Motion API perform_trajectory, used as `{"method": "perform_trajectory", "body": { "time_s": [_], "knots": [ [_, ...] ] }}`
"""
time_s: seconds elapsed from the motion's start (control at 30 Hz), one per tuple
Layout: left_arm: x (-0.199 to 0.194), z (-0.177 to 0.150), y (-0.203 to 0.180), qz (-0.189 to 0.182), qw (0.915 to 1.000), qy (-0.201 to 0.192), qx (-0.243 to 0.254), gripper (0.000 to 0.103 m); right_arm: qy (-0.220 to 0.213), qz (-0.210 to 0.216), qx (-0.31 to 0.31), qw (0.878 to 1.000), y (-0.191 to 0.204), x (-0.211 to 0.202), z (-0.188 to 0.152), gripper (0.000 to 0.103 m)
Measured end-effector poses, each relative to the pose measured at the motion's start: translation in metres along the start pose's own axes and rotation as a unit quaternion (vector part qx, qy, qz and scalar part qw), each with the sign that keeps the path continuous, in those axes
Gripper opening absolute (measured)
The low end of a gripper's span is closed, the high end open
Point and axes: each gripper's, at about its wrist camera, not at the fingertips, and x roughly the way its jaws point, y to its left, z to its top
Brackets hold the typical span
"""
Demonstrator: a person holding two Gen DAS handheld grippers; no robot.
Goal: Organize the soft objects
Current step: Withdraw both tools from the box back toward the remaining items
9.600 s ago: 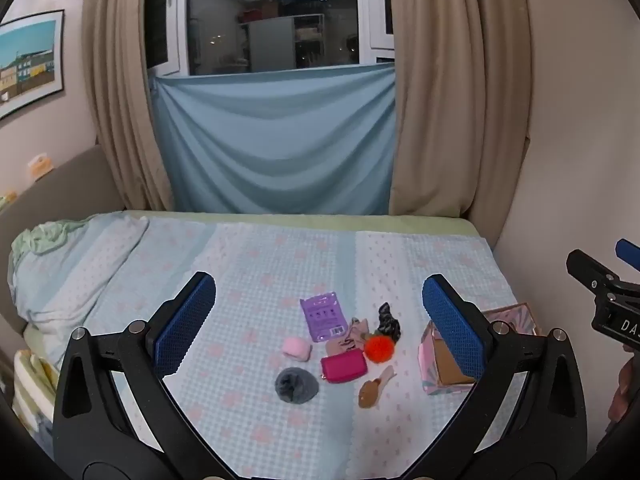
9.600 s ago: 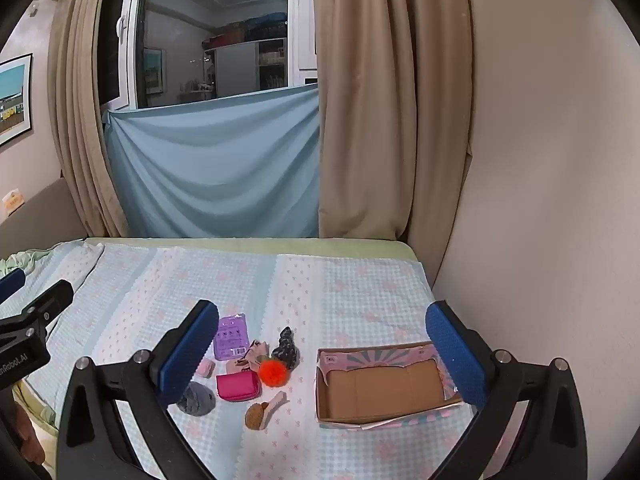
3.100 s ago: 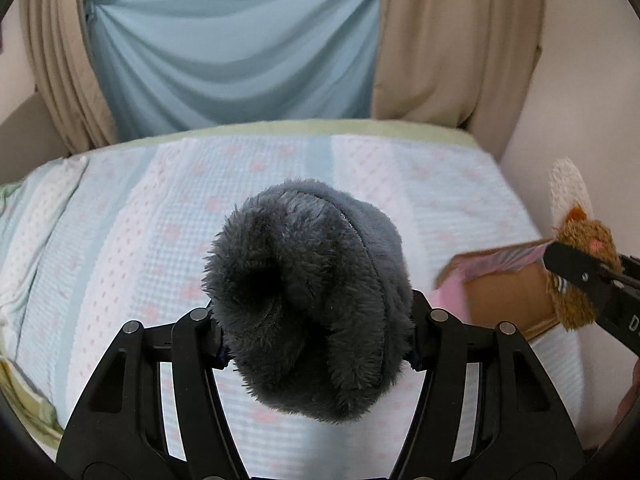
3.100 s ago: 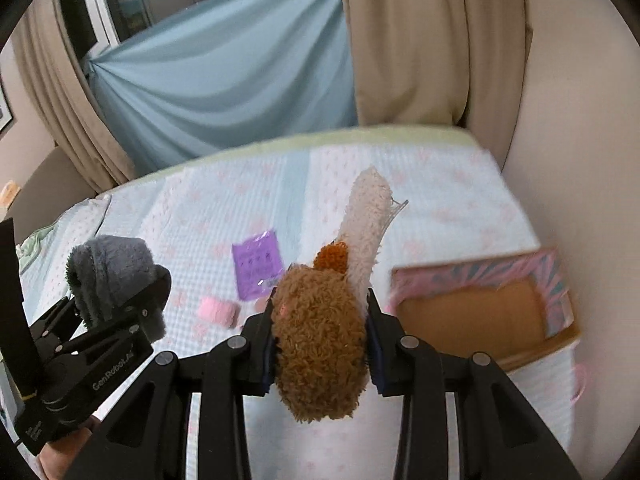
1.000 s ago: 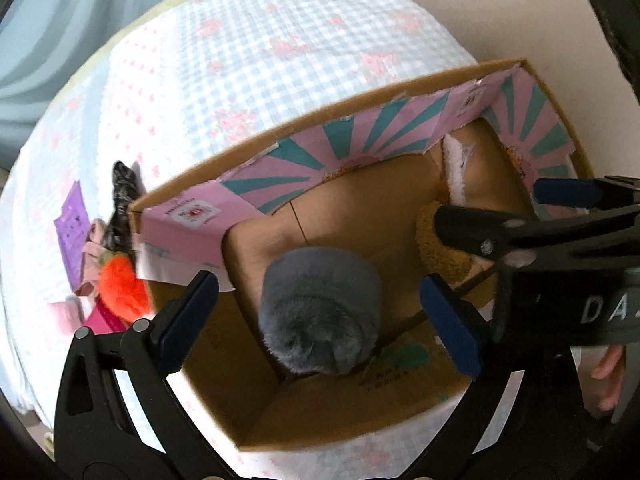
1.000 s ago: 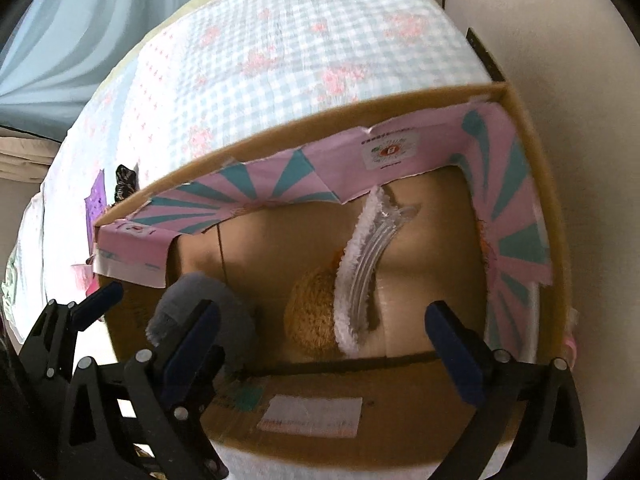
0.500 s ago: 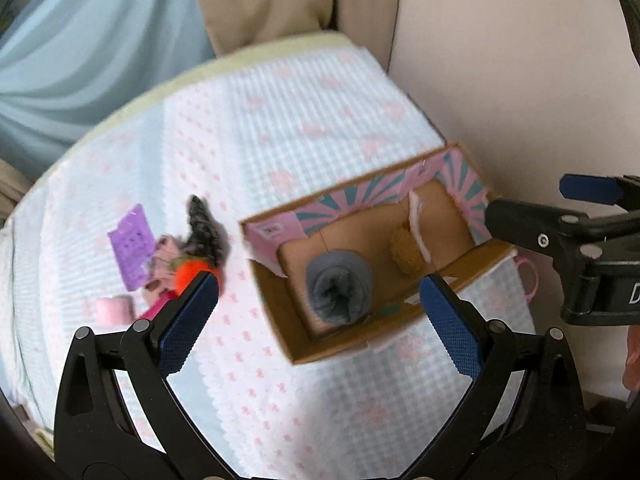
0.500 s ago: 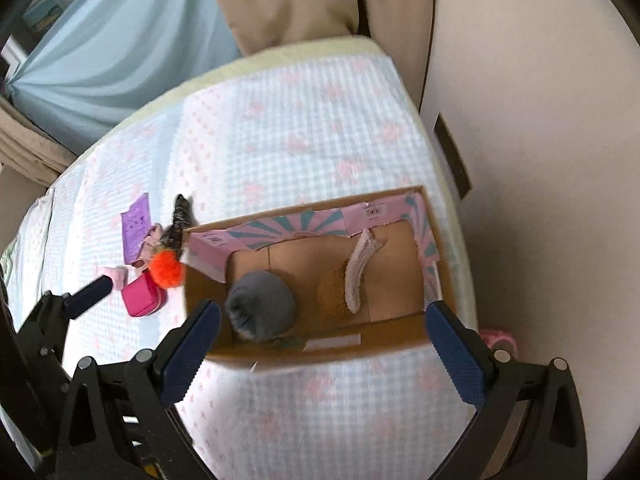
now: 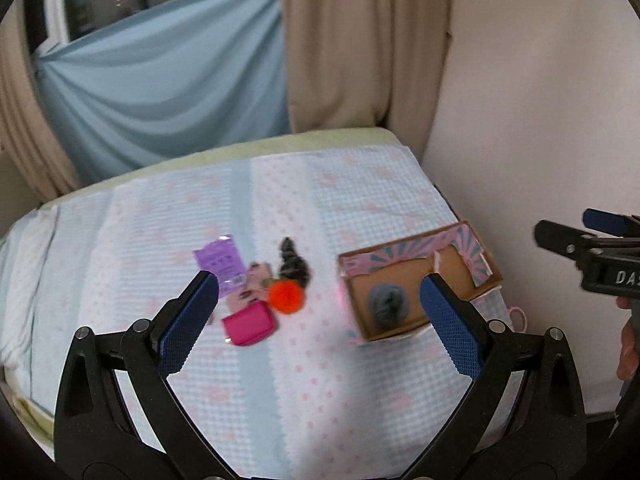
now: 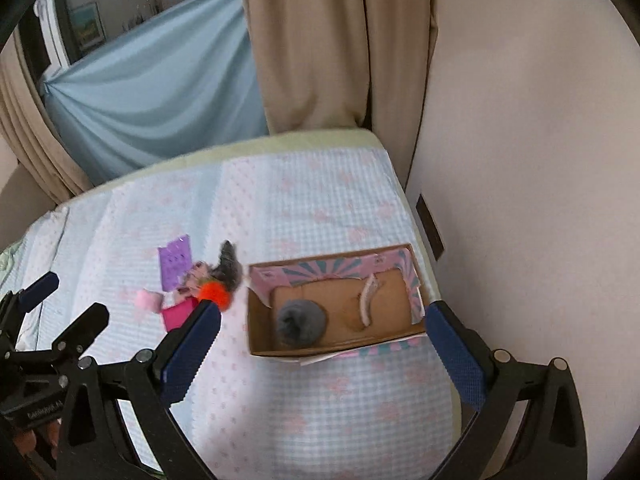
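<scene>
Left gripper (image 9: 318, 312): we find it low in the left wrist view, jaws spread wide, nothing between the blue pads, held above the bed (image 9: 280, 380).

Right gripper (image 10: 320, 336): low in the right wrist view, jaws likewise spread wide and empty. Its tip also shows at the right edge of the left wrist view.

Cardboard box (image 10: 340, 346): lies open on the bed, right of centre in both views, near the wall. We count two items inside: a grey fluffy ball (image 10: 301, 322) in the left end of the box, and a brown and white plush toy (image 10: 366, 306) in the right half, apart from the ball.

Loose items on the bed, left of the box, centre of frame, clustered close together:
- orange pompom (image 9: 285, 298), just beside a dark scrunchie (image 9: 294, 264) above it;
- magenta pouch (image 9: 250, 323), lower left of the pompom;
- purple packet (image 9: 221, 264), upper left of the cluster;
- small pink roll (image 10: 148, 300), at the left end, seen in the right wrist view;
- pale pink patterned piece (image 9: 254, 284) between packet and pompom; we cannot tell what it is.
</scene>
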Motion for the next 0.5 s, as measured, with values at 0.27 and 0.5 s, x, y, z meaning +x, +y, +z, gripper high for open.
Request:
{"method": "perform_trajectory", "body": {
  "time_s": [0.27, 0.5],
  "knots": [
    [-0.053, -0.028, 0.074, 0.019, 0.9987, -0.034, -0.034, 0.100, -0.041, 0.014, -0.012, 0.999, 0.052, -0.031, -0.022, 0.102],
    [-0.067, -0.048, 0.123, 0.043, 0.9962, -0.046, -0.060, 0.100, -0.046, 0.053, -0.027, 0.997, 0.095, -0.014, -0.024, 0.102]
  ]
}}
